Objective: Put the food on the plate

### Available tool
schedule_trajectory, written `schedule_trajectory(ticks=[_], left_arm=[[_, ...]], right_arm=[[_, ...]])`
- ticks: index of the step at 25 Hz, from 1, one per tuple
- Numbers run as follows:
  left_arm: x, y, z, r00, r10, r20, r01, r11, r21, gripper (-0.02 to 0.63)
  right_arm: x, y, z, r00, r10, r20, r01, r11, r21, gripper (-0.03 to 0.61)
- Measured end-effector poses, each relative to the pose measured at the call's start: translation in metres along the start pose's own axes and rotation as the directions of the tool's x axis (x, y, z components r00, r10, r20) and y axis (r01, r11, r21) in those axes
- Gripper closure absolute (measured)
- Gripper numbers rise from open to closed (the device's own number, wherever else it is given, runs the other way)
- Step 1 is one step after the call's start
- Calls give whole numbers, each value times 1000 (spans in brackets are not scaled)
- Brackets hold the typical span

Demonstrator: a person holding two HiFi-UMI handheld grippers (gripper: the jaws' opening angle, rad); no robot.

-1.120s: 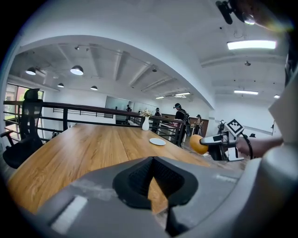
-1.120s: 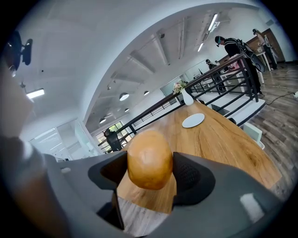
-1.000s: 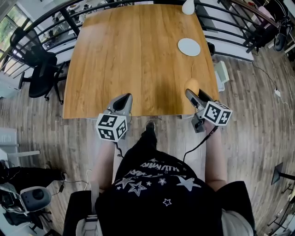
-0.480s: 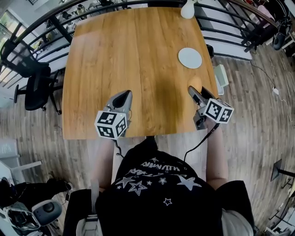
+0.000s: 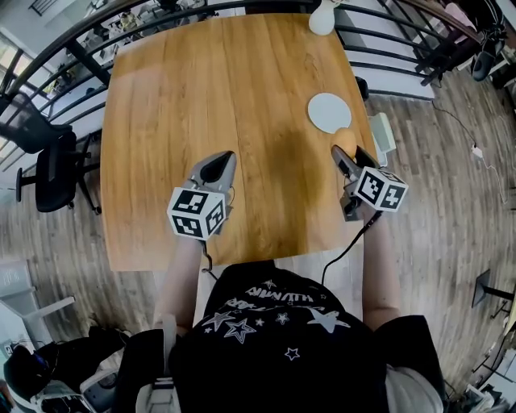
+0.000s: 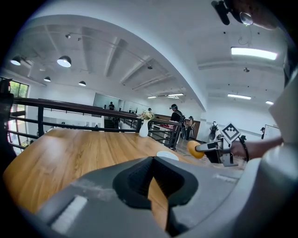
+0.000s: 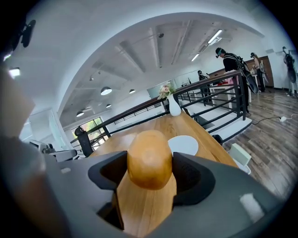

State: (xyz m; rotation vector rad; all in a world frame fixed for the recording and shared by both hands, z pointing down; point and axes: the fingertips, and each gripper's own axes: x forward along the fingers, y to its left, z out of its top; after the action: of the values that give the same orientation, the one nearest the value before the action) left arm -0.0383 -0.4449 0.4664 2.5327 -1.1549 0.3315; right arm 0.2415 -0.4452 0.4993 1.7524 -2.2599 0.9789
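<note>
Wood-plank floor (image 5: pixel 451 202) lay around the wooden table (image 5: pixel 226 97), with a black railing (image 7: pixel 241 97) past the table's far edge and an office chair (image 5: pixel 50 165) off its left side.

- You stood at the near edge with both grippers out over the tabletop.
- Your left gripper (image 5: pixel 216 168) hovered over the near-middle of the table. Its jaws were drawn together at the tips and had nothing between them.
- Your right gripper (image 5: pixel 345 153) was over the near right part of the table. Its jaws stood wide and were clamped on a golden-brown bun (image 7: pixel 149 159), one pad pressed to each side.
- The round white plate (image 5: pixel 329 112) sat bare near the table's right edge.
- The bun was held clear of the wood, just on the near side of the plate and not on it.
- A white vase (image 5: pixel 323 16) stood at the far right corner, well beyond the plate.
</note>
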Motion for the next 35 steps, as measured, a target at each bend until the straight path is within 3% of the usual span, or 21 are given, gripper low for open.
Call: schedule_trajectory(ticks=[15,35], left_arm=[[81,22,3,996,-79,-37,79,997,-12,612],[125,44,-16,990,-127,-68,124,991,-55,612]], right_arm=[[76,-55,22,982,-180,-59,169,974,-151,268],[156,-101,16,934,-307,-182,246,923,-295,267]])
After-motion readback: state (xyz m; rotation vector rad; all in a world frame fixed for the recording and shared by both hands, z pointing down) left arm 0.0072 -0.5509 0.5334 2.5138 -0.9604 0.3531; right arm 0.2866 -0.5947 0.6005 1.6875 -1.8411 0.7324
